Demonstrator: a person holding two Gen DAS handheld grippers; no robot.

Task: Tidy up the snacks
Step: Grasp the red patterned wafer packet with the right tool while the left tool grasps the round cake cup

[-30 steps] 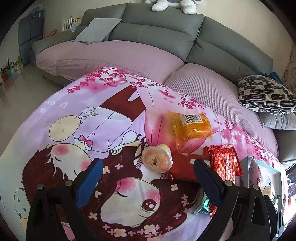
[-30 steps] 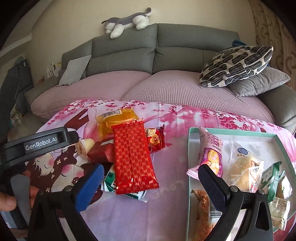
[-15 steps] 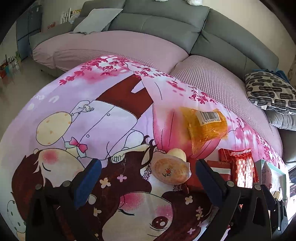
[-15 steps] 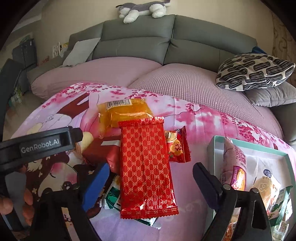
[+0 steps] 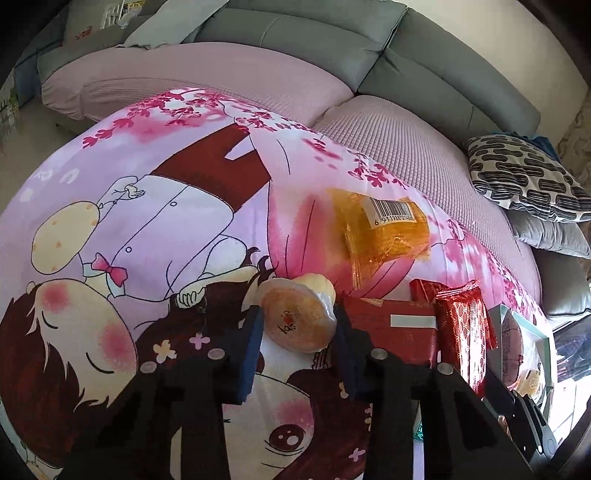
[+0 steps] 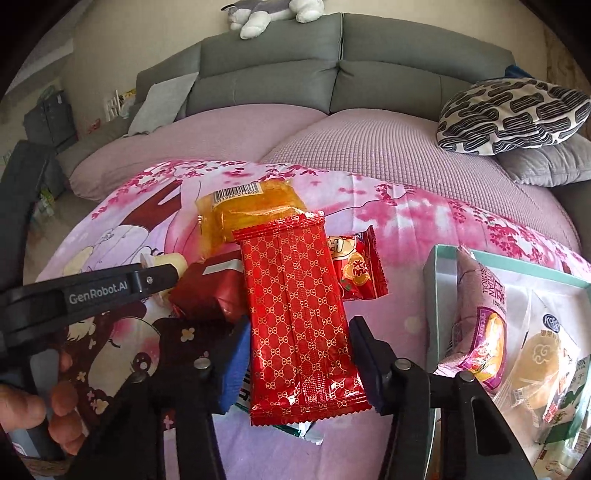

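Left wrist view: the round cake (image 5: 297,319) is pinched by the just-closed left gripper (image 5: 295,347); beside it, the red packet (image 6: 301,321) is clamped by the just-closed right gripper (image 6: 299,365).

A home living room: a grey sofa (image 6: 332,77) curves behind a table under a pink cartoon cloth (image 5: 147,221), with a plush toy (image 6: 273,14) on its back and a patterned cushion (image 6: 513,114) at its right end.

"genrobot.ai" is printed in white on the black arm of the left gripper (image 6: 99,295). a barcode with partly legible digits is carried on the orange packet (image 6: 251,210). "kaka" is read, faintly, on the clear bun wrapper (image 6: 543,354) in the tray (image 6: 436,266).
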